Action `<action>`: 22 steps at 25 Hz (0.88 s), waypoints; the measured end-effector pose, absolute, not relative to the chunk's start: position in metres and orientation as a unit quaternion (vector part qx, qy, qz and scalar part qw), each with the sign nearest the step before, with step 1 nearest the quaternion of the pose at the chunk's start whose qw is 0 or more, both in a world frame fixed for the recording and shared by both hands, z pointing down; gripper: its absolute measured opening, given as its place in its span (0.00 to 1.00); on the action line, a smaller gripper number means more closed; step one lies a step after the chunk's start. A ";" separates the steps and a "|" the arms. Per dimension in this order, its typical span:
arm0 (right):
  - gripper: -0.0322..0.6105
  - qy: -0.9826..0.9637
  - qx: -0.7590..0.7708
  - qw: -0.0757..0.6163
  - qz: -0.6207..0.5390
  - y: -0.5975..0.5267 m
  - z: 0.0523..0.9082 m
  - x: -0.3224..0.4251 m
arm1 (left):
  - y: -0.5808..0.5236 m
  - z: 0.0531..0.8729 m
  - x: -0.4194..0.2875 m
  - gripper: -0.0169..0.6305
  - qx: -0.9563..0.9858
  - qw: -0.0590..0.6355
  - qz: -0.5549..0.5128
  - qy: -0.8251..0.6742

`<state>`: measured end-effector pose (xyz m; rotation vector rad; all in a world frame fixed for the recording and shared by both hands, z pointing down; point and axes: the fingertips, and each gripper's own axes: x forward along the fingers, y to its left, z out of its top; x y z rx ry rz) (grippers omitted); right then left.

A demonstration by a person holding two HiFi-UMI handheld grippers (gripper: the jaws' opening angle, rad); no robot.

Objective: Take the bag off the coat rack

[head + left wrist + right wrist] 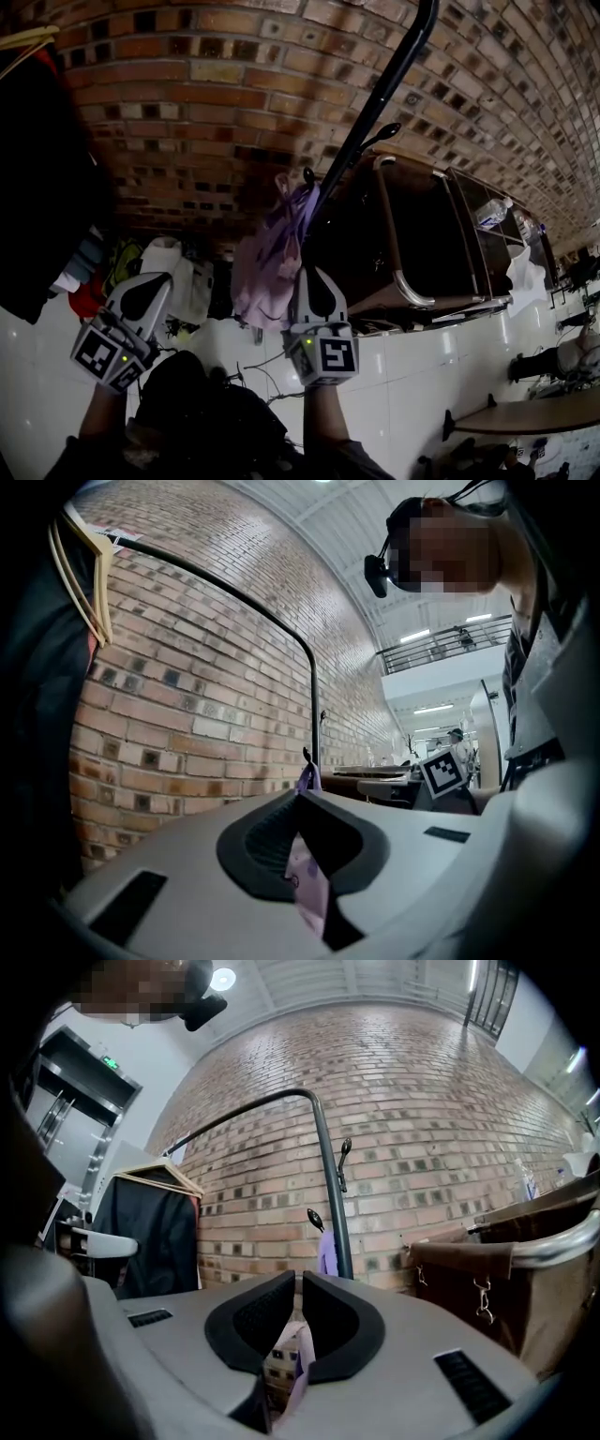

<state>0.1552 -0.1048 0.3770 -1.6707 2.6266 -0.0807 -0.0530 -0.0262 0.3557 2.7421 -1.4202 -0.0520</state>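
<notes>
A purple bag (267, 258) hangs from a low hook (307, 174) on the black coat rack pole (375, 103), in front of a brick wall. My right gripper (307, 274) is right beside the bag's right edge. Its jaws are shut with only a thin slit between them, and nothing is pinched. In the right gripper view (298, 1279) the bag (327, 1252) shows beyond the tips by the pole (333, 1194). My left gripper (155, 281) stands apart, left of the bag, shut and empty. The left gripper view (300, 797) looks toward the bag (308, 778).
A dark garment (37, 187) on a wooden hanger (84, 583) hangs at the left. A brown cart with metal rails (403, 244) stands right of the pole. White bags and clutter (178, 272) lie by the wall's foot. A table (525, 412) is at lower right.
</notes>
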 end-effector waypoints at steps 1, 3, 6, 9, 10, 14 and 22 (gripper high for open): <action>0.10 0.844 -0.536 0.015 -0.029 -0.109 0.377 0.153 | -0.029 0.356 -0.053 0.04 0.888 0.027 -0.018 -0.459; 0.11 0.843 -0.537 0.020 -0.033 -0.118 0.376 0.150 | -0.035 0.355 -0.053 0.04 0.890 0.026 -0.019 -0.456; 0.14 0.845 -0.532 0.010 -0.042 -0.131 0.380 0.144 | -0.048 0.355 -0.055 0.04 0.892 0.025 -0.021 -0.450; 0.21 0.843 -0.536 -0.002 -0.051 -0.149 0.384 0.142 | -0.066 0.354 -0.060 0.04 0.895 0.029 -0.024 -0.445; 0.23 0.841 -0.538 -0.006 -0.057 -0.156 0.386 0.141 | -0.073 0.354 -0.062 0.04 0.896 0.031 -0.025 -0.443; 0.31 0.834 -0.544 -0.027 -0.084 -0.184 0.398 0.140 | -0.101 0.353 -0.065 0.04 0.902 0.032 -0.029 -0.430; 0.41 0.833 -0.538 -0.055 -0.118 -0.225 0.421 0.130 | -0.153 0.357 -0.066 0.04 0.914 0.037 -0.026 -0.404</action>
